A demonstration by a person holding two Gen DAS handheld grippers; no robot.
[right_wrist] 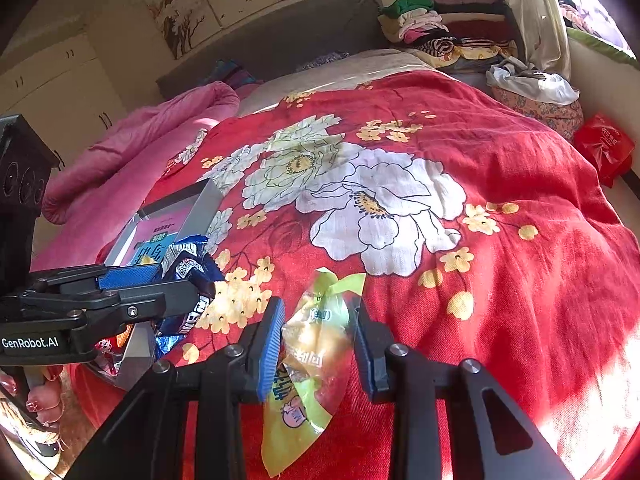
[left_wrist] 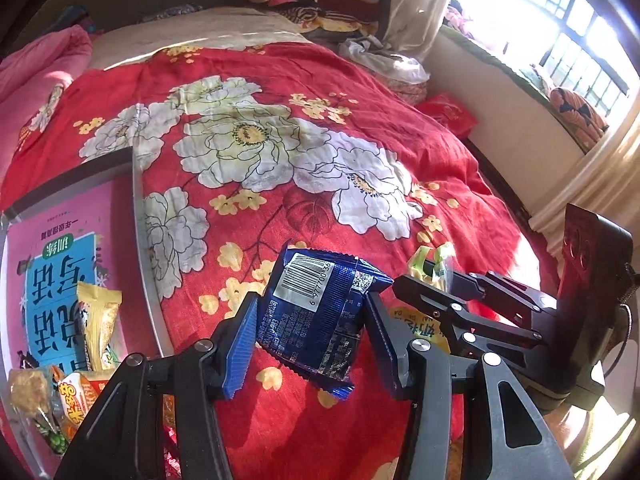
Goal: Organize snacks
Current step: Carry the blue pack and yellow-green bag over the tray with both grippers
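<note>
Over the floral bedspread [left_wrist: 280, 152]:
left gripper [left_wrist: 310, 334]: clamped on blue snack packet [left_wrist: 316, 312]
right gripper [right_wrist: 318, 348]: clamped on yellow-green snack packet [right_wrist: 308, 344]
risk: slick foil may slip before tray [left_wrist: 140, 216] at nine o'clock

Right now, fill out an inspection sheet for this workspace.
Surface: bed with red floral quilt.
Job's things: blue snack packet and yellow-green snack packet, both gripped; more snacks in the grey tray at the quilt's edge.
Clutter: pink book lining the tray; red bag beside the bed.
Grippers: left gripper shut on the blue packet; right gripper shut on the yellow-green packet.
Cables: nothing seen.
Surroundings: folded clothes stacked at the bed head, pink blanket, barred sunlit window.
</note>
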